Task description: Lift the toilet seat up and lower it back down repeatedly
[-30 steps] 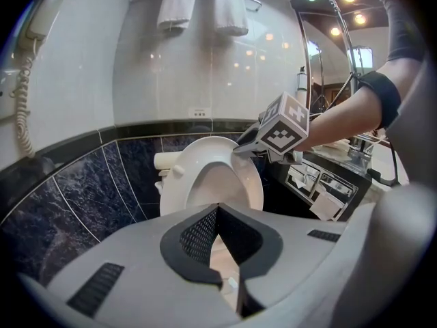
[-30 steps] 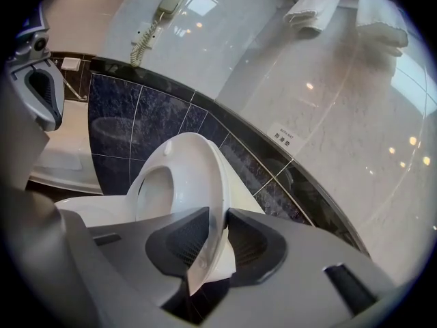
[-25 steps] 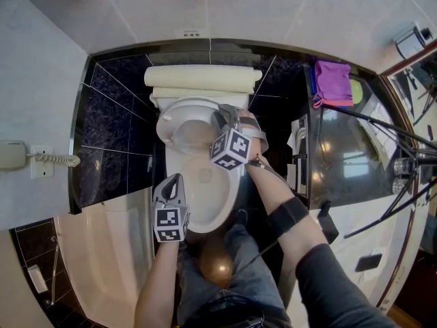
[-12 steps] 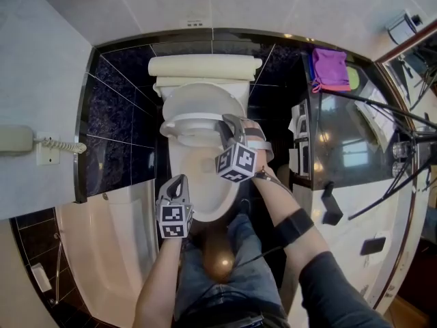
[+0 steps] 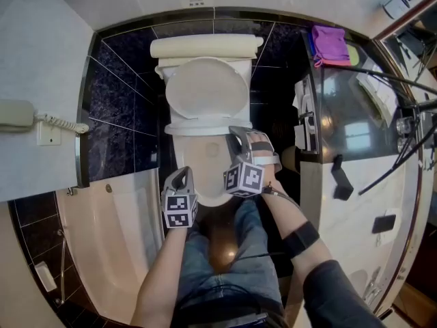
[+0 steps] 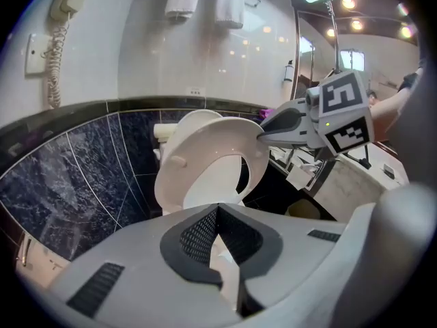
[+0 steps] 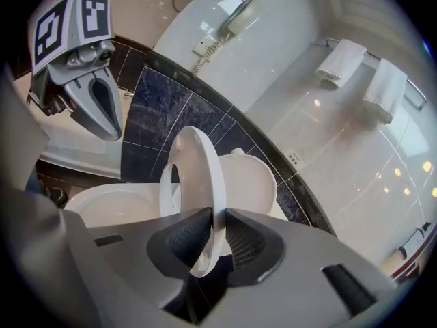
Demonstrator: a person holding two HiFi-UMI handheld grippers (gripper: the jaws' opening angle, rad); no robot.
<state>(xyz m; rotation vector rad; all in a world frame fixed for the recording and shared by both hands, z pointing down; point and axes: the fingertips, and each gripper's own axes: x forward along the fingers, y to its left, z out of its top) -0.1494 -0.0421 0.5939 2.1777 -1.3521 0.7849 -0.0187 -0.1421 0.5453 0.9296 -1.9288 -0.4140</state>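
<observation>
The white toilet seat (image 5: 203, 126) stands tilted up off the bowl (image 5: 205, 176), away from the raised lid (image 5: 205, 91). My right gripper (image 5: 237, 132) is at the seat's right front edge. In the right gripper view the seat's rim (image 7: 205, 173) runs between the jaws of the right gripper (image 7: 207, 234), which have just been closing and press on it. The left gripper view shows the tilted seat (image 6: 174, 169) with the right gripper (image 6: 263, 130) at its edge. My left gripper (image 5: 179, 178) hovers by the bowl's front left, shut and holding nothing.
A bathtub (image 5: 102, 238) lies to the left and a wall phone (image 5: 17, 115) hangs above it. The cistern (image 5: 205, 46) sits behind the lid. A dark counter (image 5: 355, 135) with a purple cloth (image 5: 332, 63) stands right. The person's legs (image 5: 225, 258) are before the bowl.
My right gripper has drawn back toward the person with the seat's edge, bringing the seat away from the lid. My left gripper has also moved back toward the person.
</observation>
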